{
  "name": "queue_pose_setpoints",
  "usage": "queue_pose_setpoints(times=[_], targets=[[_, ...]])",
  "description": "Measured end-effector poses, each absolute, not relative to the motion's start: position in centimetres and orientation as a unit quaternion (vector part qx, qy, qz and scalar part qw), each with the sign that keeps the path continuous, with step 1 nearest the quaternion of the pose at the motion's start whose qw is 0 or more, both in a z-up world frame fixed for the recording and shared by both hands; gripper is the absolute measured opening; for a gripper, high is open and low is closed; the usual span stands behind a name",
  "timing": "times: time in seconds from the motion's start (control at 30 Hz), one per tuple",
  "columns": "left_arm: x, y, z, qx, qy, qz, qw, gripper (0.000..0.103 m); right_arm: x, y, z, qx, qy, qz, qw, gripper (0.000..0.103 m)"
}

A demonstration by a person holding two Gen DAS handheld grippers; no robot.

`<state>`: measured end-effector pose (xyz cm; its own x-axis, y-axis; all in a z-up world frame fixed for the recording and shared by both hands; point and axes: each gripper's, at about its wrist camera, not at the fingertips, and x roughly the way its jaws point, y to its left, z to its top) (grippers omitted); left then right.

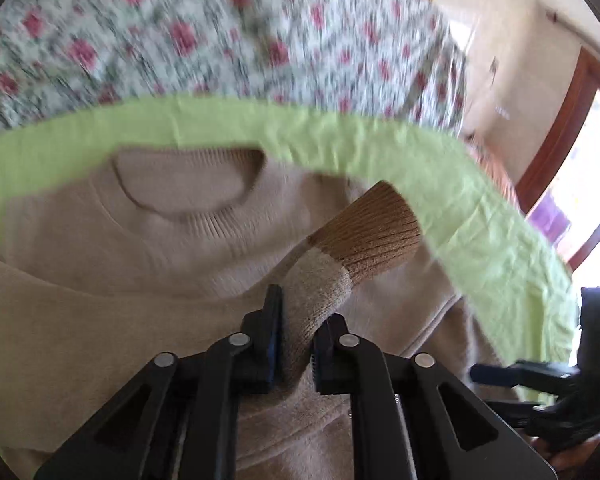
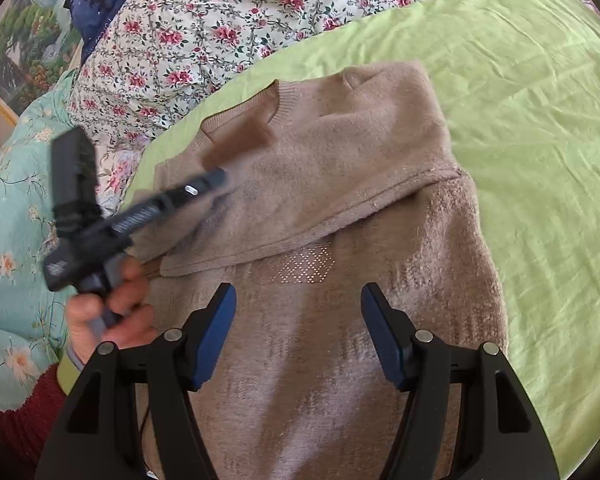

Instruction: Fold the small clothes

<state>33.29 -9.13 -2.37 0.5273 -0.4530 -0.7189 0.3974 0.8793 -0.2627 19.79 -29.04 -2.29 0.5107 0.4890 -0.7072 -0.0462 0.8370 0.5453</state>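
A beige knitted sweater (image 1: pixel 140 264) (image 2: pixel 340 152) lies flat on a light green sheet (image 1: pixel 340 136) (image 2: pixel 540 160), its neck opening (image 1: pixel 188 184) pointing away. My left gripper (image 1: pixel 300 320) is shut on the sweater's sleeve (image 1: pixel 320 280) just behind the darker brown ribbed cuff (image 1: pixel 372 228), which is lifted over the chest. In the right wrist view that gripper (image 2: pixel 216 178) shows blurred at the left, held by a hand (image 2: pixel 112 312). My right gripper (image 2: pixel 299 296) hovers open over the lower body of the sweater with nothing between its fingers.
A floral quilt with red roses (image 1: pixel 180 40) (image 2: pixel 220 20) borders the sheet at the far side. A teal flowered blanket (image 2: pixel 12 240) lies at the left, with a framed picture (image 2: pixel 20 60) behind it. A wooden door frame (image 1: pixel 560 152) and a bright opening are at the right.
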Motion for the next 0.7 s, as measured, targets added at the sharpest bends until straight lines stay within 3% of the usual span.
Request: queue_pose_setpoints(times=[0.1,0.17,0.23,0.5,0.7], targets=[[33.5,-9.6,-4.5,-0.027,0.448,-0.242,0.86,0.03,20.4,-29.1,-2.6,0.243,0.467,0.156,0.835,0.066],[32.8,-9.1,-4.6,-0.029,0.451,-0.241,0.859,0.062,21.0,-29.1,-2.6,0.247,0.463,0.155,0.837,0.066],[31.8,-8.2,-4.0,-0.031,0.444,-0.237,0.864,0.078,21.7,-29.1,-2.4,0.246,0.456,0.154,0.842,0.066],[25.0,0.4,-1.7,-0.021,0.412,-0.161,0.897,0.081,26.1,-28.2,-2.2,0.217,0.448,0.162,0.852,0.066],[23.6,9.7,-4.1,-0.034,0.439,-0.005,0.898,0.081,29.7,-26.2,-4.5,0.21,0.474,0.182,0.836,0.066]])
